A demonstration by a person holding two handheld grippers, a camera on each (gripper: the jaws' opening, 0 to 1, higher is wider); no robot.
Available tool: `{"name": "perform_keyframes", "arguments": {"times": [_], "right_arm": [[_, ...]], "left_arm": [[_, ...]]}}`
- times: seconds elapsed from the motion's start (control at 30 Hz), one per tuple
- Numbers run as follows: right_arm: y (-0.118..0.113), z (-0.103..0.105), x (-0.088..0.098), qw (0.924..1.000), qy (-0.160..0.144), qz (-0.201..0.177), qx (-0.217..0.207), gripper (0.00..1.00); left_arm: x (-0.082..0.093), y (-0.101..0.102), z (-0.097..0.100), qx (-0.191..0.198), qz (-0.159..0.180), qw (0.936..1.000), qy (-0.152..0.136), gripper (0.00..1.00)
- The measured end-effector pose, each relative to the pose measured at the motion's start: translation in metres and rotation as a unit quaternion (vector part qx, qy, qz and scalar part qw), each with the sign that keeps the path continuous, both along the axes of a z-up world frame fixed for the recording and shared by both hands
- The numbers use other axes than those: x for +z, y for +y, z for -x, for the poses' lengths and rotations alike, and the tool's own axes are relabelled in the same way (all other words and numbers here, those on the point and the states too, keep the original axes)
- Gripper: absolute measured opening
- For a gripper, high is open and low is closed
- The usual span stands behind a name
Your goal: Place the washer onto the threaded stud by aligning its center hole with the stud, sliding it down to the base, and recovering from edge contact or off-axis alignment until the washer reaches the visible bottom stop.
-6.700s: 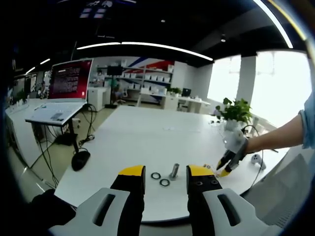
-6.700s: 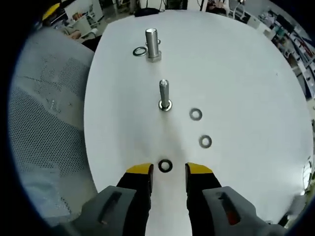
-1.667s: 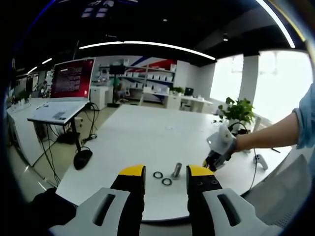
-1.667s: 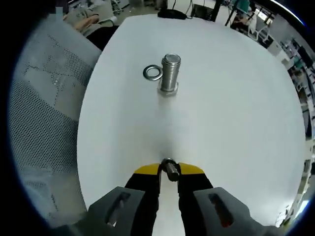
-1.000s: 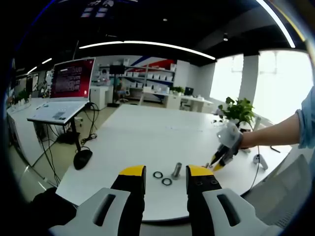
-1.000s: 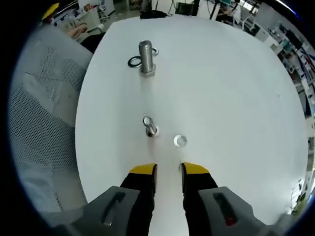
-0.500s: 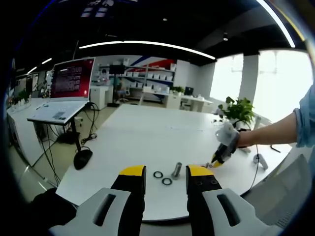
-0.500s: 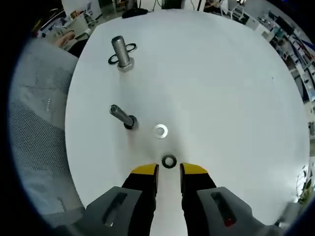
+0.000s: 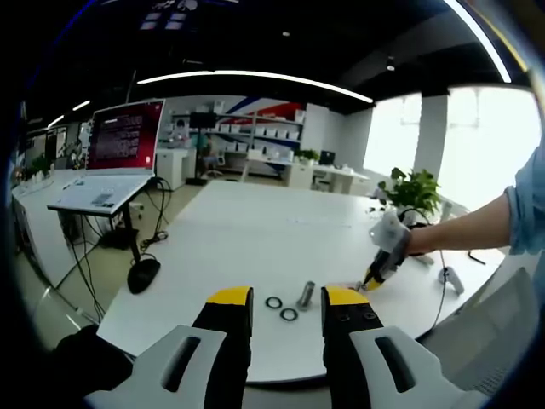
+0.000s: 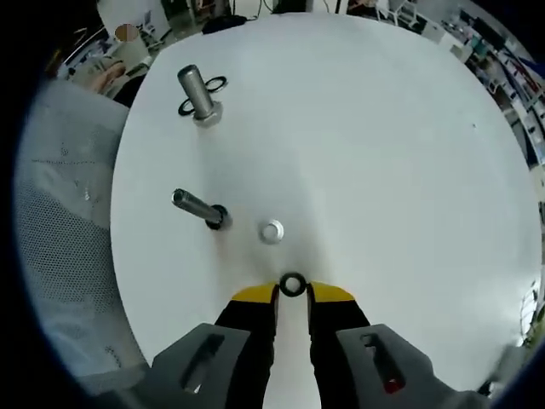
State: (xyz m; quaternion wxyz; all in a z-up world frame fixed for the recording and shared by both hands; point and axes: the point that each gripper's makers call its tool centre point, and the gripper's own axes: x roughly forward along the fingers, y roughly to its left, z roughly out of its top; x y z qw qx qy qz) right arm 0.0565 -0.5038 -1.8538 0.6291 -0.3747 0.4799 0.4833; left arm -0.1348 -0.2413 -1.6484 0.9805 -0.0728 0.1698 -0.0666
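Left gripper view: the left gripper (image 9: 287,300) is held spread above the table (image 9: 230,230); between its jaws at 6 o'clock two dark washers (image 9: 281,308) are seen lying beside a large bolt (image 9: 306,296). At 3 o'clock the right gripper (image 9: 375,279) is lowered toward the table.

Right gripper view: the right gripper (image 10: 292,295) is nearly pressed together, with a dark washer (image 10: 292,285) seen at its jaw tips; contact cannot be told. A silver washer (image 10: 272,231) lies at 12 o'clock, just beside the threaded stud (image 10: 197,208) at 11 o'clock.

I see a dark washer (image 10: 292,285) lying flat, a silver washer (image 10: 272,231) beyond it, near the slim upright stud (image 10: 197,209).
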Motion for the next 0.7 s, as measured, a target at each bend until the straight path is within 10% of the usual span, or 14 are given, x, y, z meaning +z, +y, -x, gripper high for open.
{"name": "perform_keyframes", "arguments": {"times": [0.7], "right_arm": [[0.0030,0.0032,-0.0018,0.9964,0.002,0.071,0.046,0.17]], "left_arm": [[-0.0002,-0.0003,-0.0008,-0.002,0.000,1.0000,0.002,0.28]]}}
